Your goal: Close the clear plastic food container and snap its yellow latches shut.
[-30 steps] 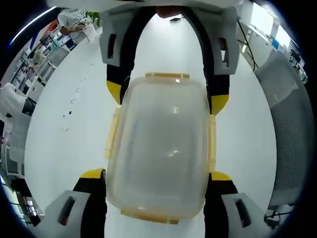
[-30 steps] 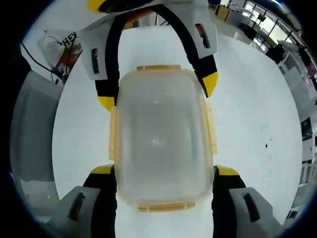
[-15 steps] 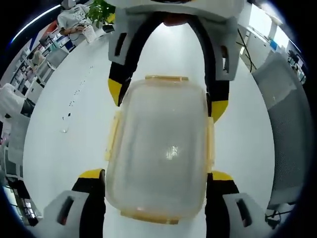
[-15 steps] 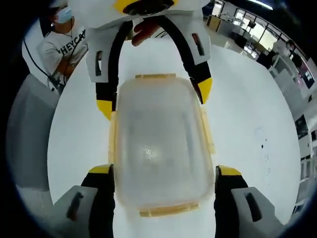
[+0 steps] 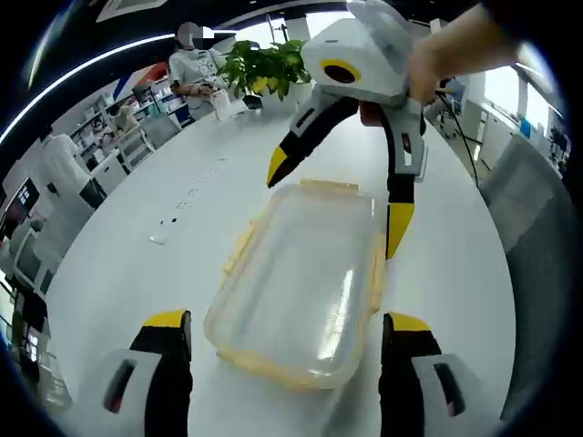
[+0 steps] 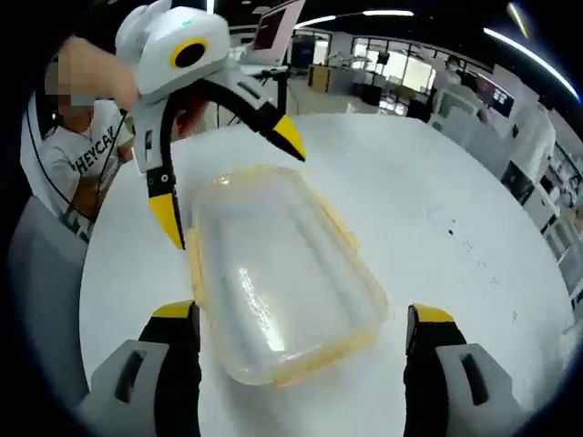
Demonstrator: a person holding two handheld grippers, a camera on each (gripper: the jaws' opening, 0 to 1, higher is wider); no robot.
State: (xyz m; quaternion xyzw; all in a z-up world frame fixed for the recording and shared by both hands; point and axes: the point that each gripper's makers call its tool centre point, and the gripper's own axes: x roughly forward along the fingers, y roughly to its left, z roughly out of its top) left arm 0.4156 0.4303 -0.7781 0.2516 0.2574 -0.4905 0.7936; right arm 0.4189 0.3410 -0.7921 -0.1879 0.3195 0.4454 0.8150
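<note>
Left gripper view: left gripper jaws spread wide, grasping nothing. The clear container sits on the white table just ahead of the tips, between them, lid on. Right gripper comes in from the far side, also spread, tips straddling the container's far end, lifted off it. Yellow latches run along the rim; can't tell if they're snapped or just lying flat.

Right gripper view: right gripper released, jaws wide, container just ahead between the tips on the table. Left gripper across from it, open, tips over the far end, not touching. Near-end latch looks slightly proud of the wall.

Step, my read: lid is seated, latching in hand or being checked. Next move: pick an unsnapped latch, brace the container with one gripper, press the flap down against the wall with the other until it clicks.
</note>
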